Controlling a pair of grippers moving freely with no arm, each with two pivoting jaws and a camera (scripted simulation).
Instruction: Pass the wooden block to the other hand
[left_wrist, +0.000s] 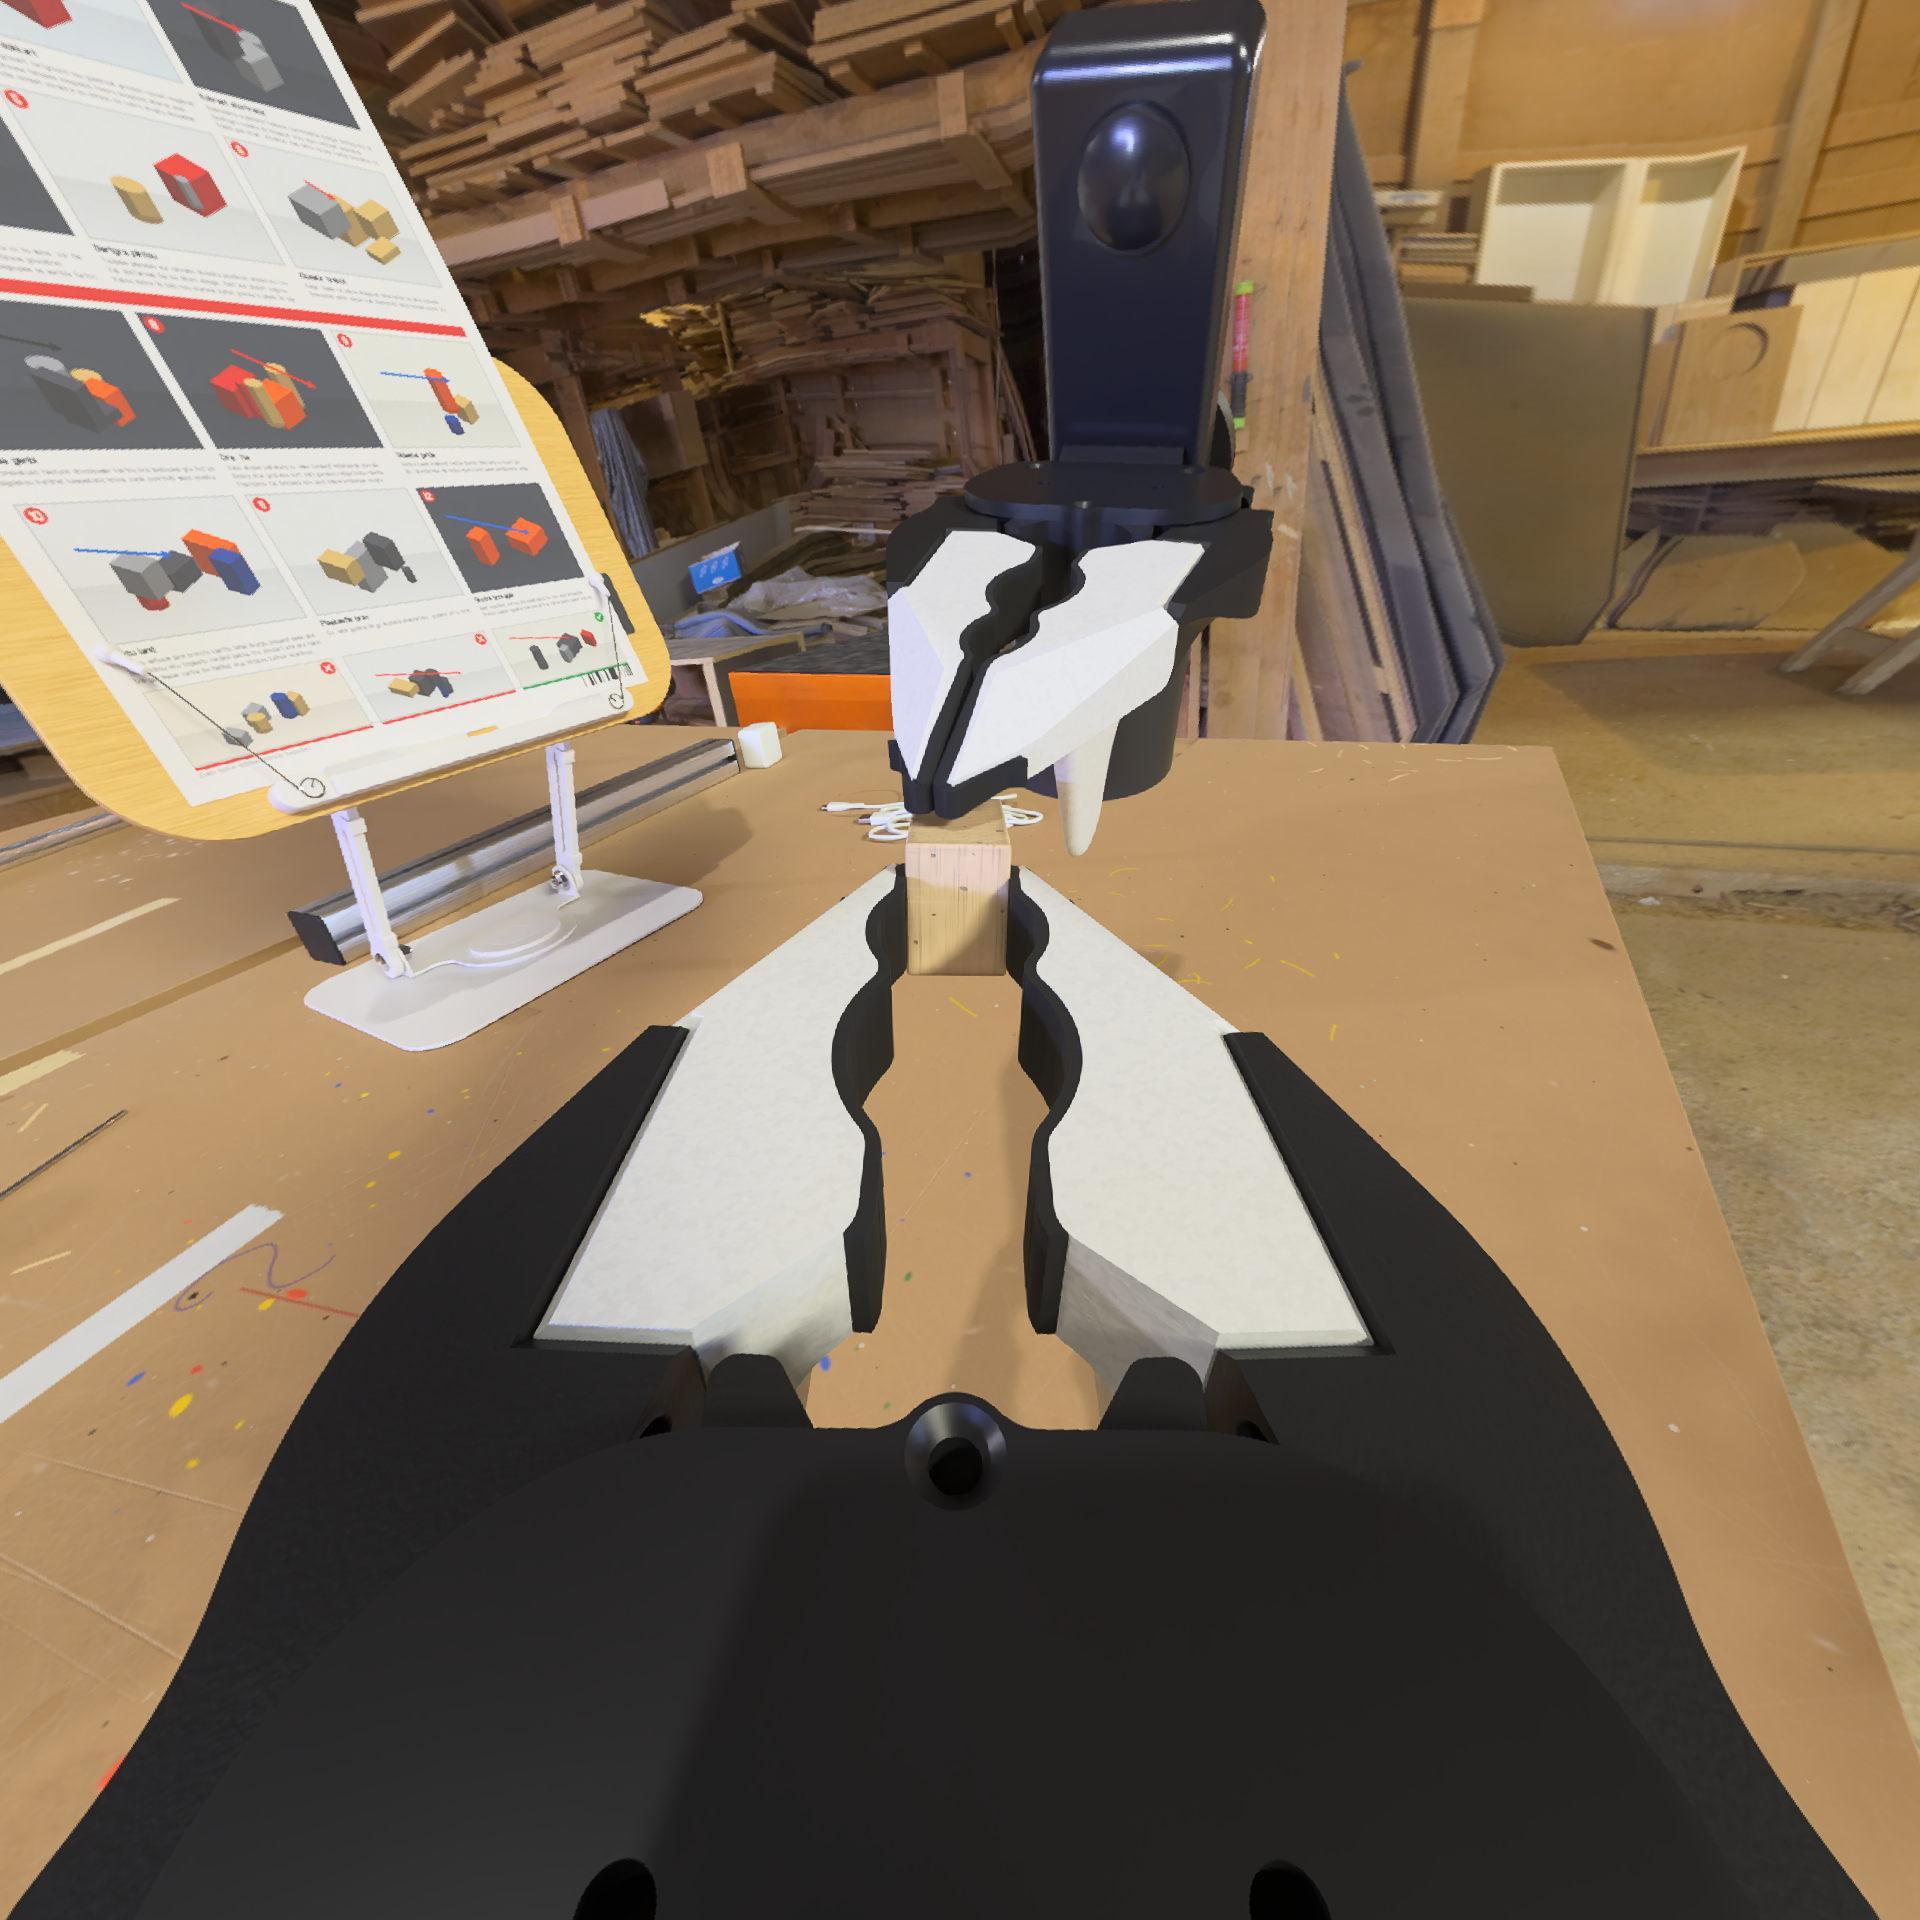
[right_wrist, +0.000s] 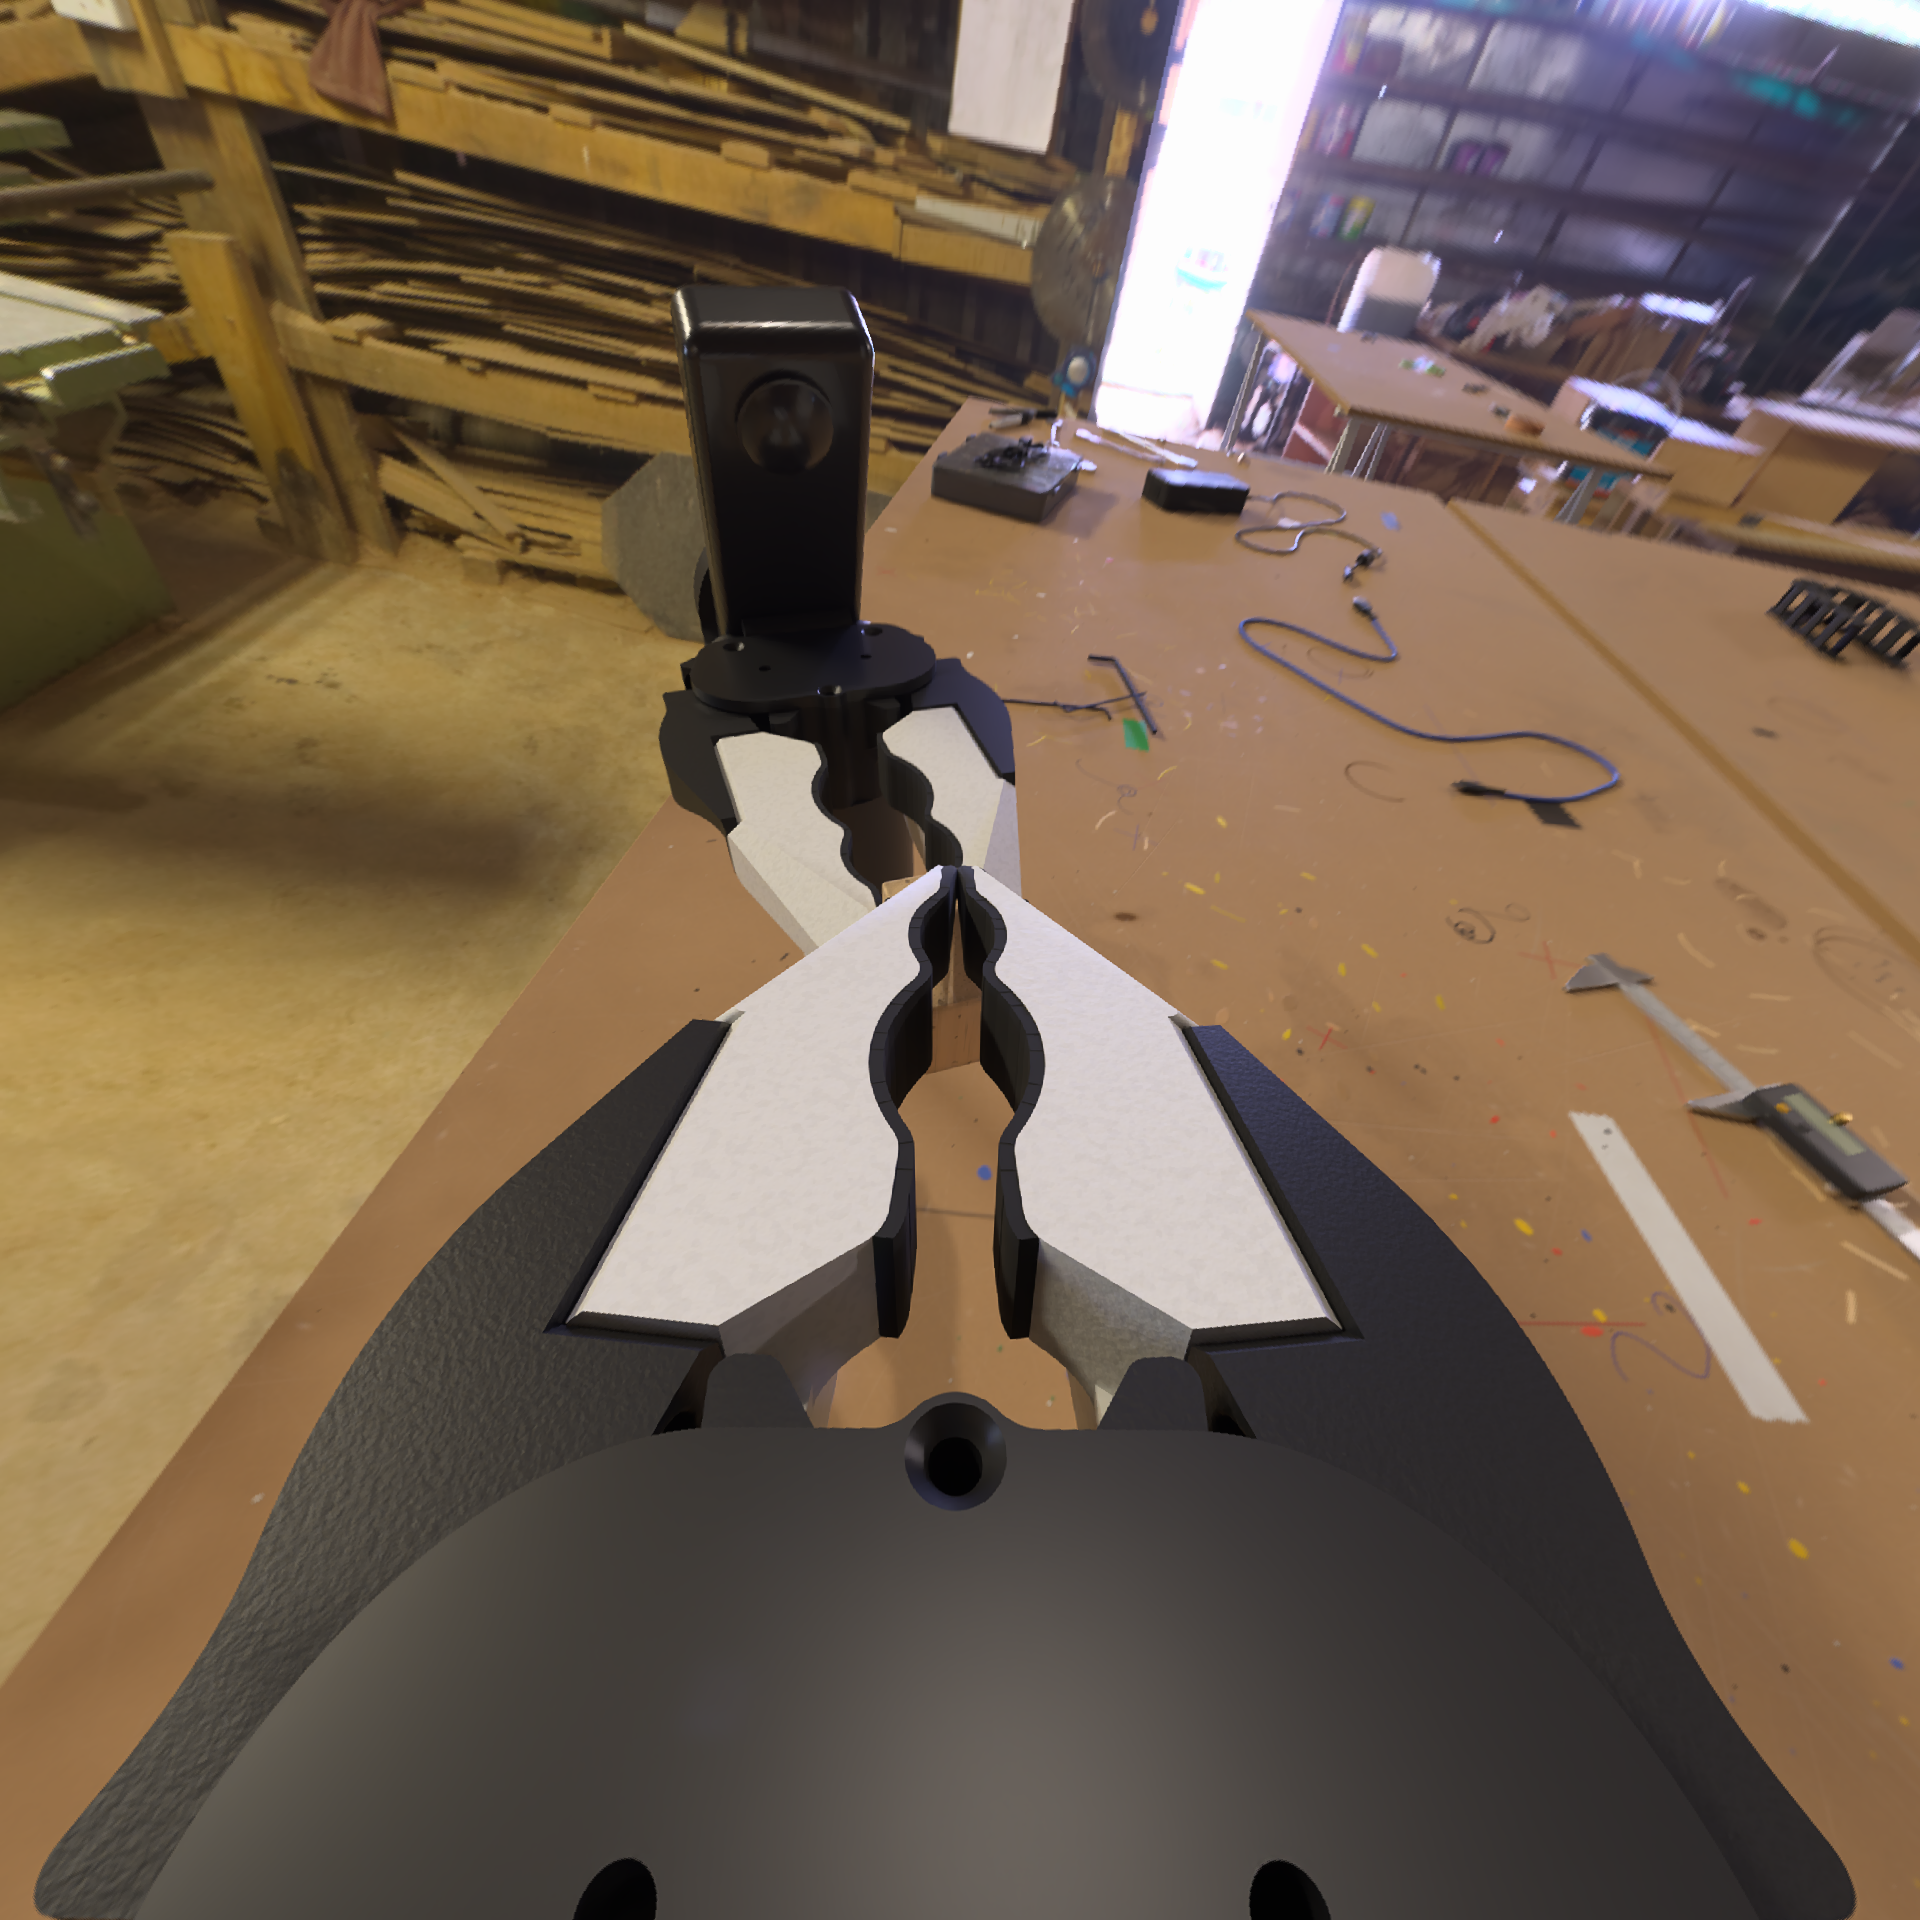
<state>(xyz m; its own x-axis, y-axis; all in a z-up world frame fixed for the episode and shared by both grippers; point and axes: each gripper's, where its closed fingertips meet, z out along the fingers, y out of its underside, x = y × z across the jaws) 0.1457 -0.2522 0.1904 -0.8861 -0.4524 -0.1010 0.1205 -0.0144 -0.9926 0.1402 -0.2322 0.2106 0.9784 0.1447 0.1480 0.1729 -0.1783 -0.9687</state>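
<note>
In the left wrist view, my left gripper is shut on a pale wooden block, held upright between the fingertips above the brown table. My right gripper comes down from above and beyond. Its two fingers are pressed together, with their tips at the block's top far edge and nothing between them. In the right wrist view, my right gripper is shut. The block shows through the gap under its fingers. The left gripper faces me from beyond, its jaws spread to the block's width.
An instruction board on a white stand stands at the left, with an aluminium rail and a white cable behind. The other view shows a caliper, a blue cable, black boxes and the table's left edge.
</note>
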